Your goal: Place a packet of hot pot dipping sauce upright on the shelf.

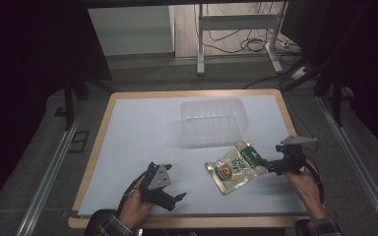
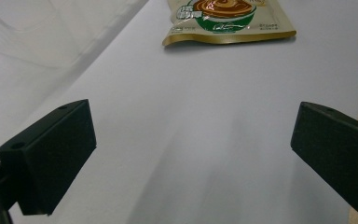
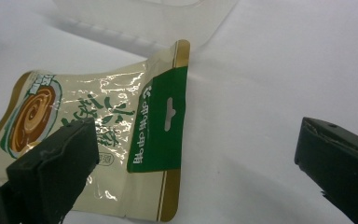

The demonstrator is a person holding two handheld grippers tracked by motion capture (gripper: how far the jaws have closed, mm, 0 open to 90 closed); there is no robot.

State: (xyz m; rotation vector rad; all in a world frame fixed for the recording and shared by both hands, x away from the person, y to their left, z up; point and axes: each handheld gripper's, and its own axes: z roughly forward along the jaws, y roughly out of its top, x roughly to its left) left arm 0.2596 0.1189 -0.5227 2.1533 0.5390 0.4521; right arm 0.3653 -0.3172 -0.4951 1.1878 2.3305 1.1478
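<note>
The high view looks forward and down over the whole table (image 1: pixel 128 147). Each gripper view sits low and close, and all three share the packet (image 1: pixel 234 169) (image 2: pixel 228 21) (image 3: pixel 98 135).

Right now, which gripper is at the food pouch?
The right gripper: its open jaws straddle the food pouch's green header end. The left gripper sits open over bare table, well short.

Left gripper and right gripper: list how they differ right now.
The left gripper has bare white table between its jaws; the right gripper straddles the snack pouch's green header end. The left gripper sits near the table's front edge, the right gripper nearer the clear tub. Both are open.
</note>
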